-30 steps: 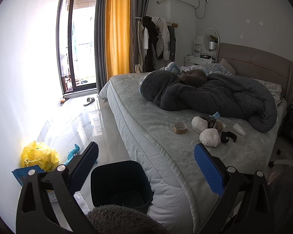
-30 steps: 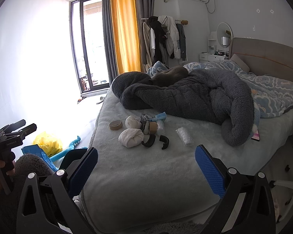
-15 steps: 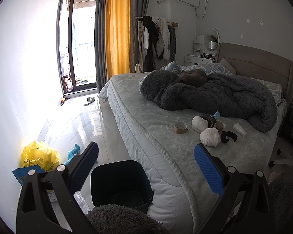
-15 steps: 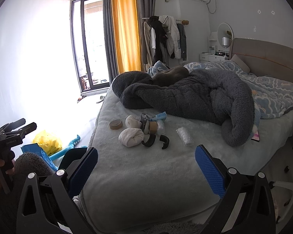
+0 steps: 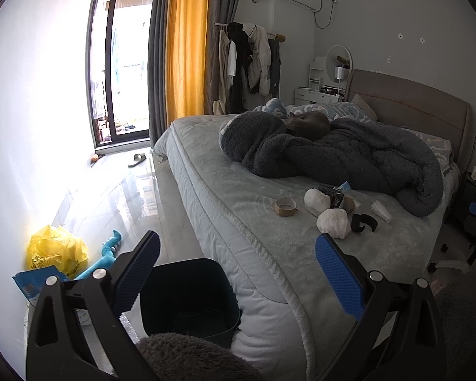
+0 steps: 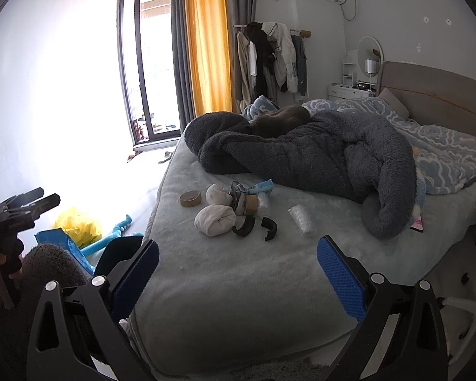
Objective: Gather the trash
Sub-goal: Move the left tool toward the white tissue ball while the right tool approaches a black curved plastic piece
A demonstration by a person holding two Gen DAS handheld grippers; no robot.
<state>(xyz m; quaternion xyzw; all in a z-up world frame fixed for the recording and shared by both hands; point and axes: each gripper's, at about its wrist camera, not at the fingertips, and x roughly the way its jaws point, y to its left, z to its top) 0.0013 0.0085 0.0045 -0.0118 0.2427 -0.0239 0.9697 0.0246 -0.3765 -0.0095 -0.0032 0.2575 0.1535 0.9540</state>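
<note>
We hold our left gripper (image 5: 236, 262) near the corner of the bed (image 5: 225, 197), and its blue pads (image 5: 339, 277) are spread wide with nothing between them. Our right gripper (image 6: 238, 271) hangs over the near edge of the bed, and its jaws are wide apart too, holding nothing.

The trash sits in a little pile on the bed, in front of the big dark grey blanket (image 6: 317, 152). In the pile we see a brown tape ring (image 6: 190, 199) on the side of the pile nearest the window. Next to it are two white crumpled balls (image 6: 215, 220), one nearer to us and one farther back. Behind the balls lies a small blue wrapper (image 6: 261, 187), close to the blanket. Two black curved pieces (image 6: 243, 227) lie just beside the nearer white ball. A clear plastic wad (image 6: 302, 221) lies a bit apart from the pile, closer to the head of the bed.

A dark bin (image 5: 187, 295) stands on the floor, right against the corner of the bed. It looks open at the top. Farther from the bed, by the white wall, we see a yellow plastic bag (image 5: 58, 250), a blue flat packet (image 5: 28, 285) and a light blue toy (image 5: 106, 254) on the floor.

A grey cat (image 6: 280, 120) is curled up on top of the blanket.
</note>
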